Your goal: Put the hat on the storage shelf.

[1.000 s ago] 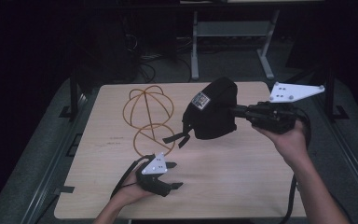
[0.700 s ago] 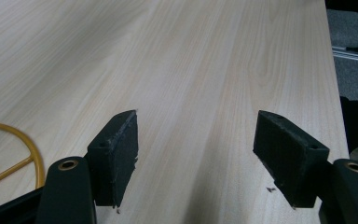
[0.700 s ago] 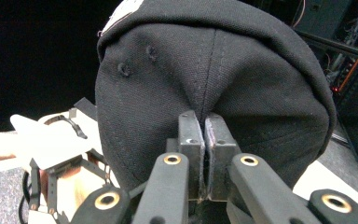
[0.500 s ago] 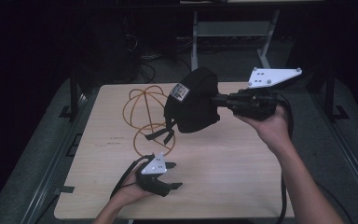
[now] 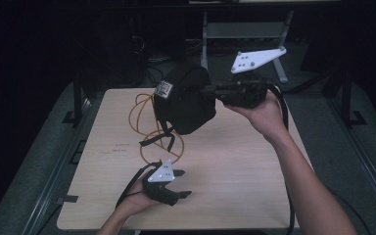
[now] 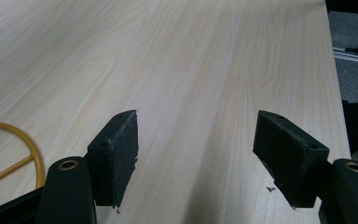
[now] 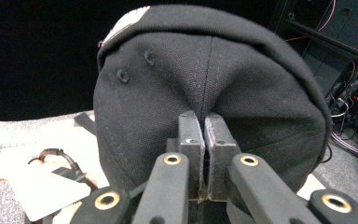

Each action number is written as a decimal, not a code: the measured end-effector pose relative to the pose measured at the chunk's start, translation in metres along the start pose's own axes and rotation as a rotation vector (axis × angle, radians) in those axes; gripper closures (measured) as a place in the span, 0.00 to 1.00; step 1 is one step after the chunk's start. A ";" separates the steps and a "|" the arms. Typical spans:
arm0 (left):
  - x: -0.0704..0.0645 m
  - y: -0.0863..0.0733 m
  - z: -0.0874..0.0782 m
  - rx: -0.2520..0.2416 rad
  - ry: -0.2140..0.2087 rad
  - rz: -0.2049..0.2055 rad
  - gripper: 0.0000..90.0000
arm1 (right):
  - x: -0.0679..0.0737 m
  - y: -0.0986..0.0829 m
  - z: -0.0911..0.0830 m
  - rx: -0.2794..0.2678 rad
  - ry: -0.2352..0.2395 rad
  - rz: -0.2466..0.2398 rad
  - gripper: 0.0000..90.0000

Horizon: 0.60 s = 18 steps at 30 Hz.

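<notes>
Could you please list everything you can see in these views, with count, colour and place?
Cap: one, black, held up in the air above the far half of the table, its straps hanging down; a white label at its top edge.
Wire frame: one, yellow-orange loops, lying on the table under and left of the cap.
Table: one, light wood, centre of the high view.
Metal stand: one, grey, on the floor beyond the table.
Left gripper: one, black, low over the near left part of the table, jaws wide apart with nothing between them.
Right gripper: one, black, raised on the right, jaws pinched on the cap's fabric.
Person's hands: two, left hand and right hand, each holding a gripper.
</notes>
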<state>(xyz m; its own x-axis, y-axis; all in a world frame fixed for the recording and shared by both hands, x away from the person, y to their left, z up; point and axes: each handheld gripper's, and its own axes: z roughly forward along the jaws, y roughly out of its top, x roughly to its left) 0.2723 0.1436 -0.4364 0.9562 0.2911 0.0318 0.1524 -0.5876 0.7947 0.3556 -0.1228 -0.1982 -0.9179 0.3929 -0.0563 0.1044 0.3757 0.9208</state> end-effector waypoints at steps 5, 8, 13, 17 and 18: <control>0.000 0.000 0.001 -0.002 0.000 -0.010 0.34 | -0.004 0.013 0.018 0.030 0.007 0.000 0.97; 0.000 0.000 0.000 -0.003 -0.003 -0.002 0.34 | -0.007 0.021 0.030 0.040 0.016 -0.009 0.97; 0.000 0.000 0.000 -0.004 -0.002 -0.007 0.34 | -0.010 0.031 0.050 0.058 0.025 -0.016 0.97; 0.000 0.000 0.001 -0.008 -0.008 -0.006 0.34 | -0.011 0.035 0.064 0.062 0.039 -0.002 0.97; 0.000 0.000 0.002 -0.008 -0.009 -0.007 0.34 | -0.012 0.035 0.067 0.060 0.040 -0.003 0.97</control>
<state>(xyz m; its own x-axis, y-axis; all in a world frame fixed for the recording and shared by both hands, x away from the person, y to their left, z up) 0.2724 0.1424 -0.4375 0.9572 0.2885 0.0210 0.1571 -0.5794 0.7998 0.3961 -0.0585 -0.1909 -0.9327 0.3582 -0.0422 0.1235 0.4271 0.8957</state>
